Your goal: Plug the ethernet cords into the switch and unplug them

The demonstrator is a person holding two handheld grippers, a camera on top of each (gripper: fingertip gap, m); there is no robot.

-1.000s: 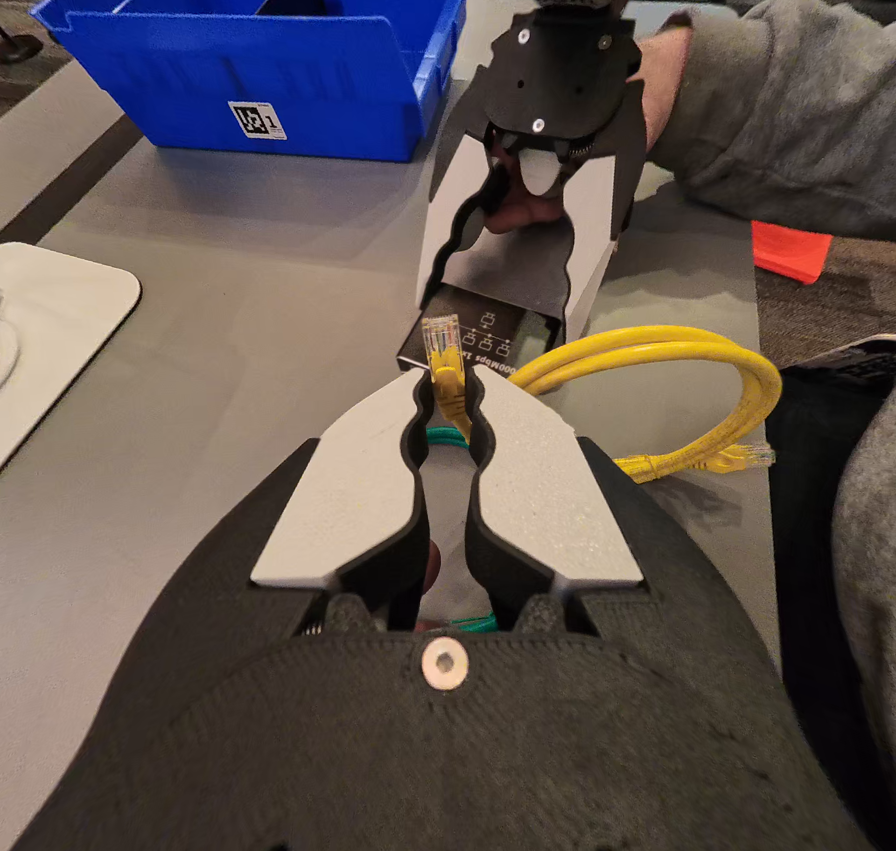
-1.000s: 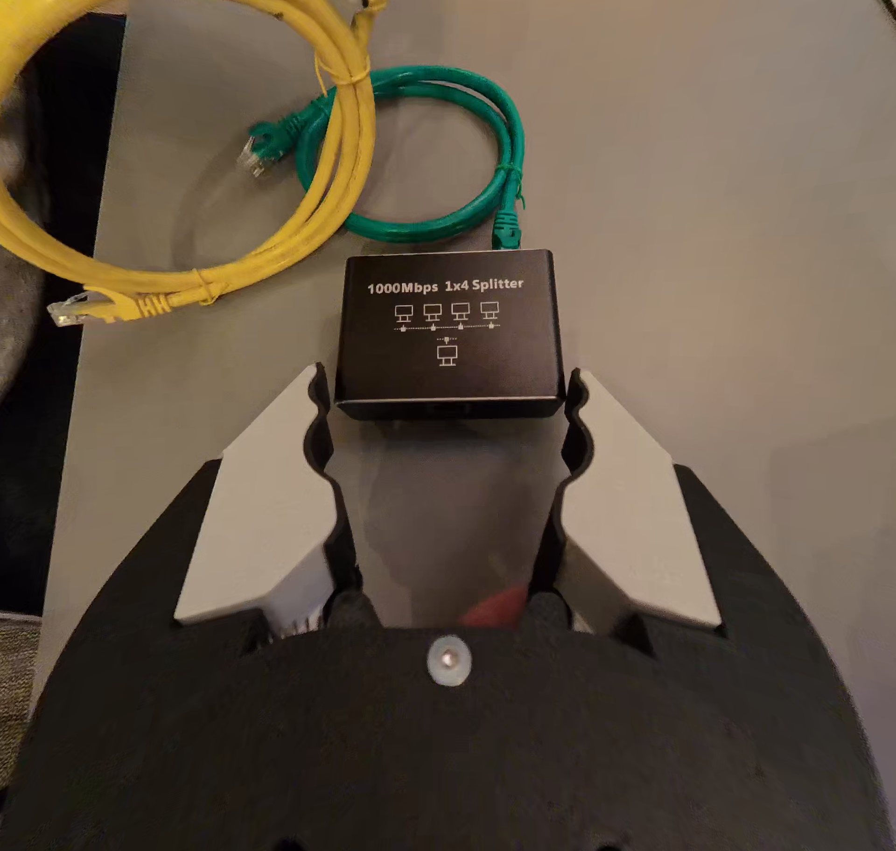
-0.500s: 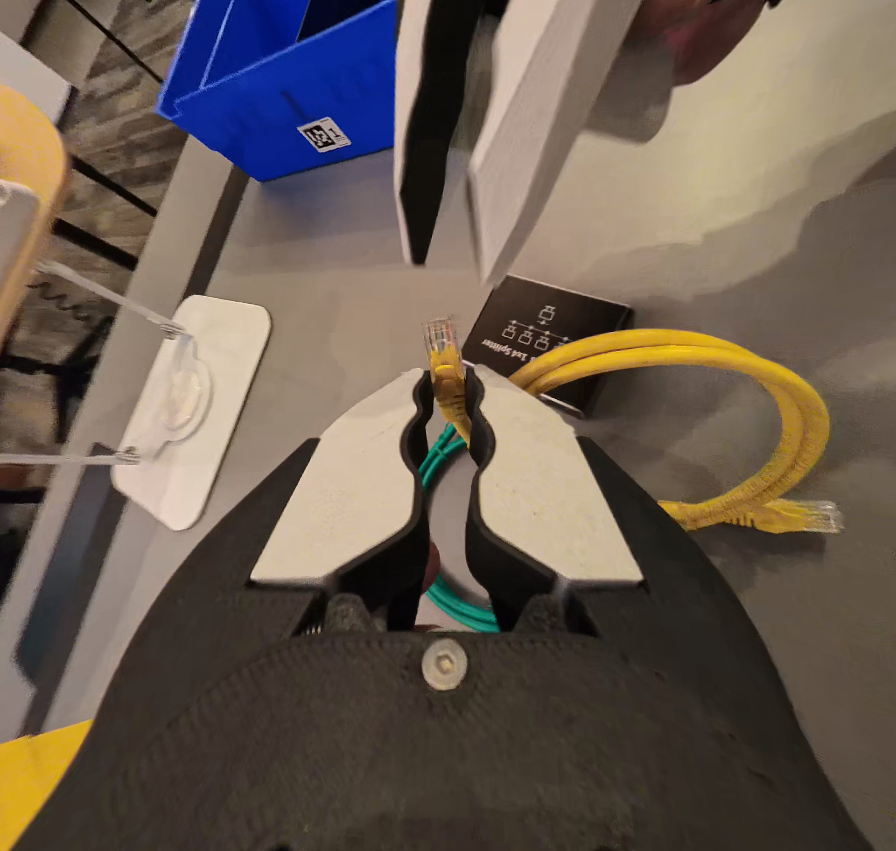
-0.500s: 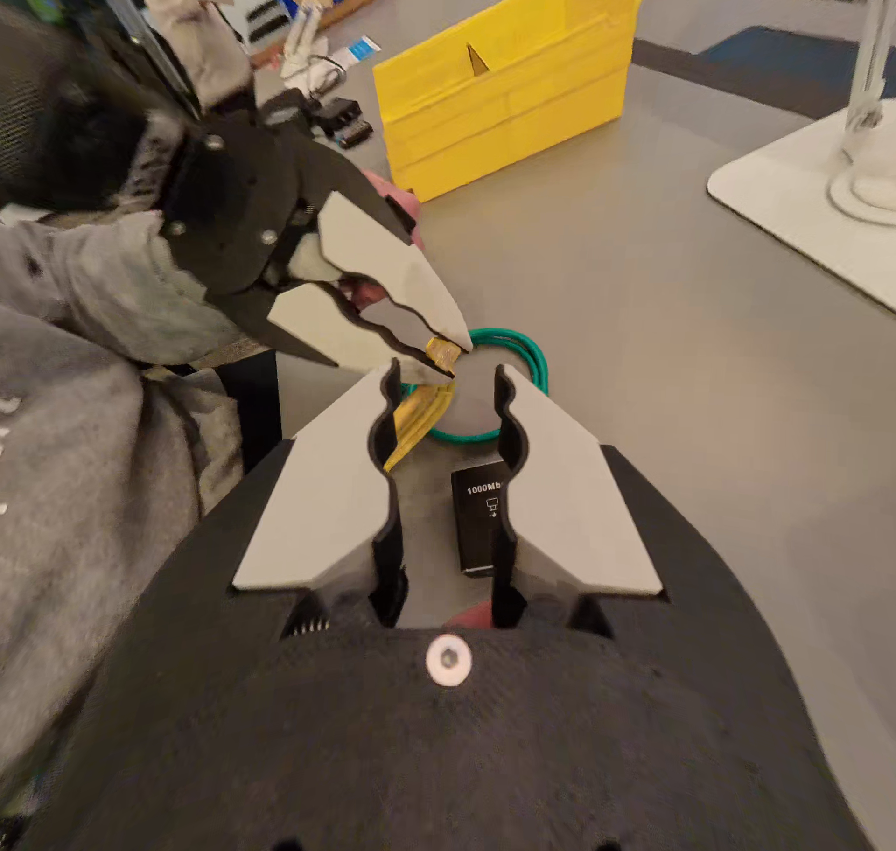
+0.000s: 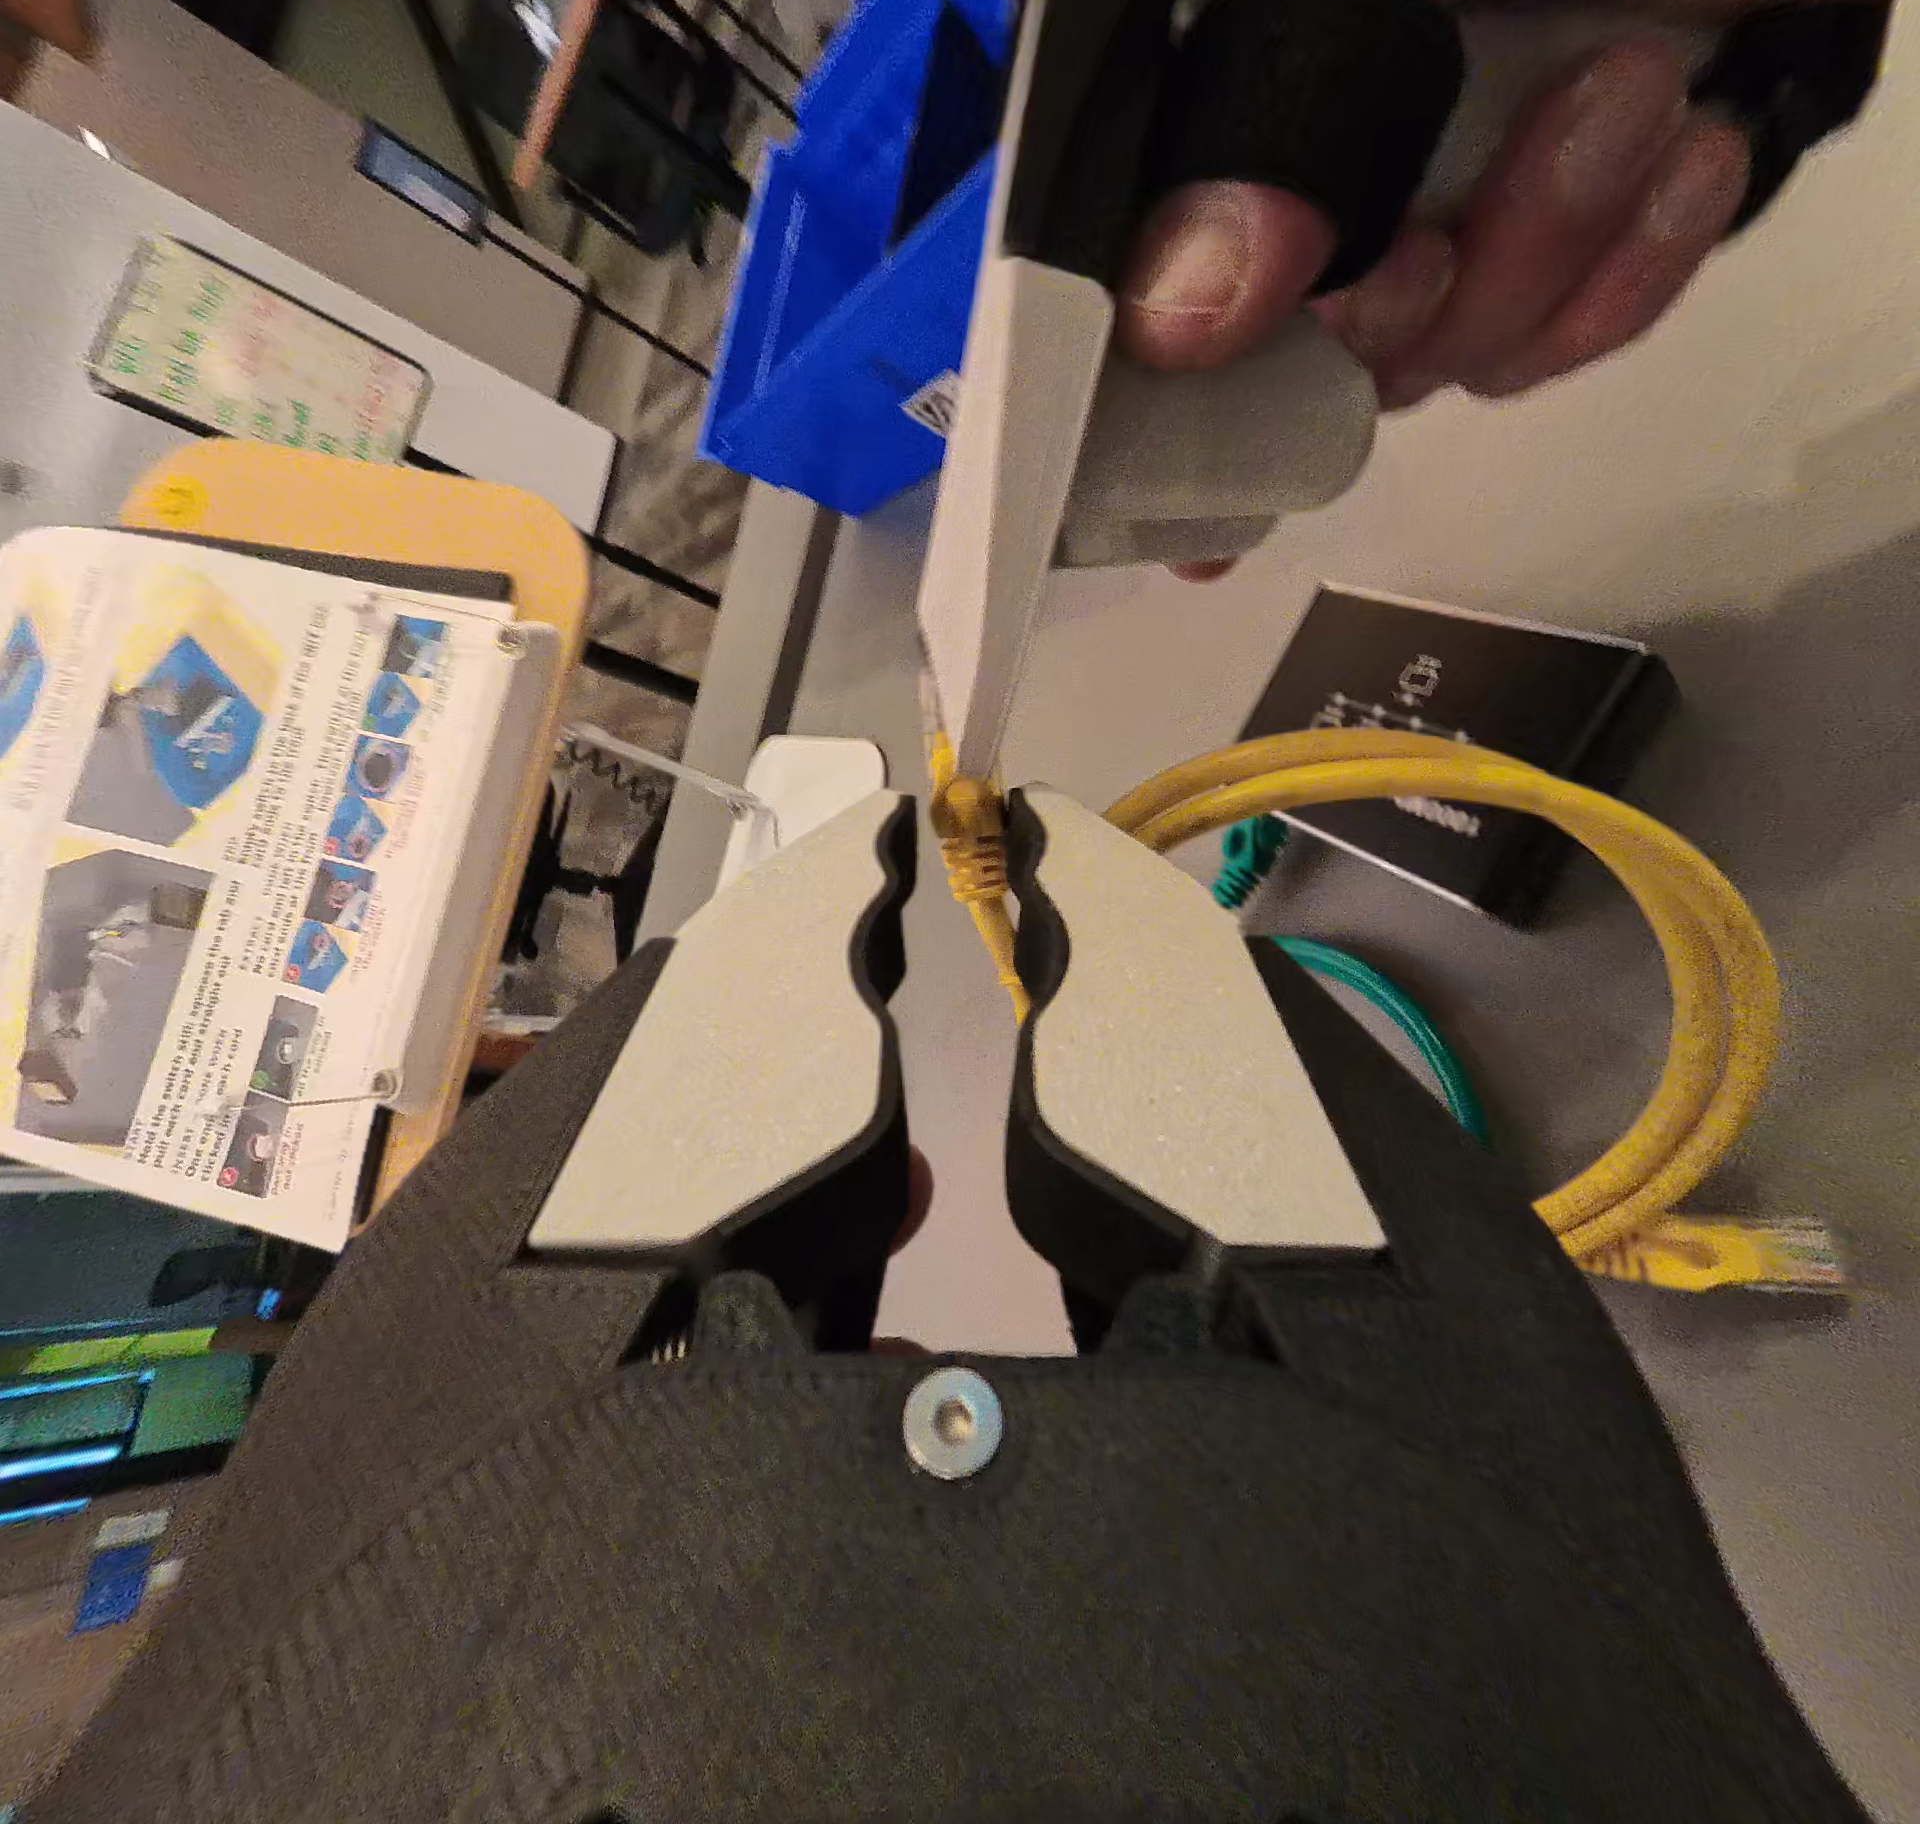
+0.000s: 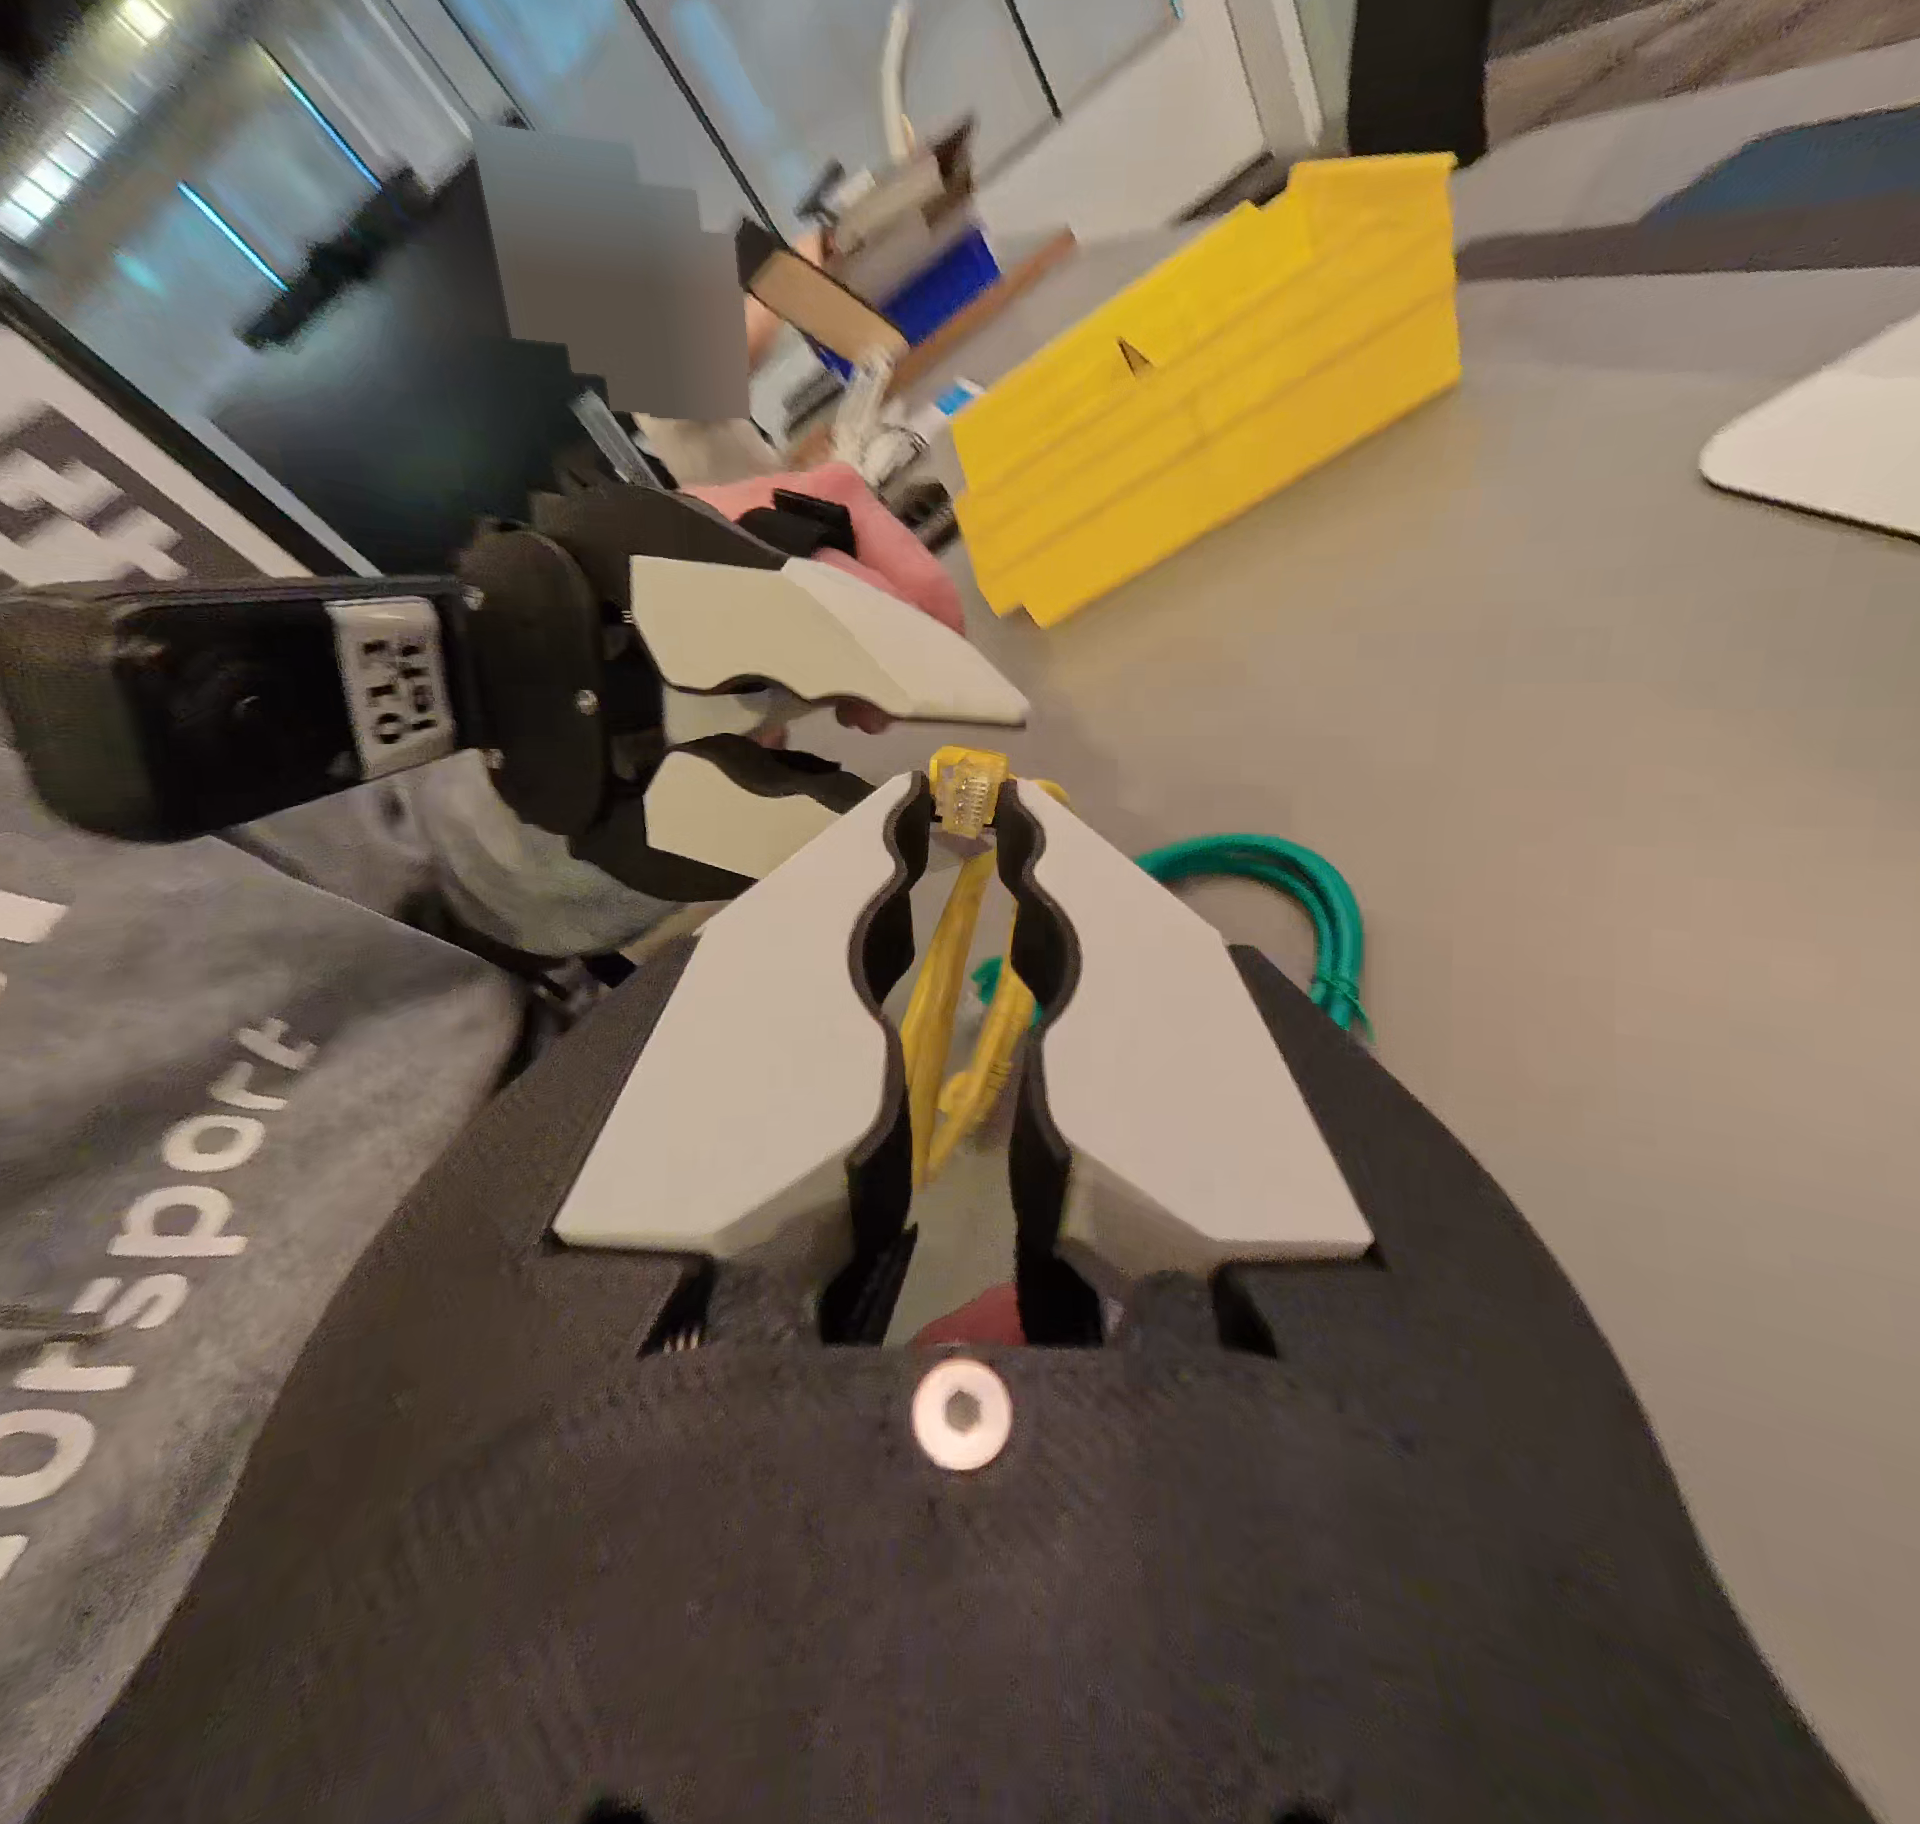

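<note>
Pinching yellow ethernet cord's clear plug [image 6: 966,806] at right gripper [image 6: 968,787] tips; left gripper [image 5: 961,804] spread loosely around boot. Black rectangular switch box [image 5: 1455,746] flat on table, rightward; plug axis aimed past it.

Blue bin [image 5: 862,320], yellow bin [image 6: 1216,403], illustrated instruction sheet [image 5: 208,870] in clear stand, grey table [image 6: 1507,839]

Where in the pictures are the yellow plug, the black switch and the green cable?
yellow plug [image 6: 968,787], right wrist view, on its clear tip
black switch [image 5: 1475,725], left wrist view, on its top face
green cable [image 6: 1320,891], right wrist view, on the coil's curved part
</note>
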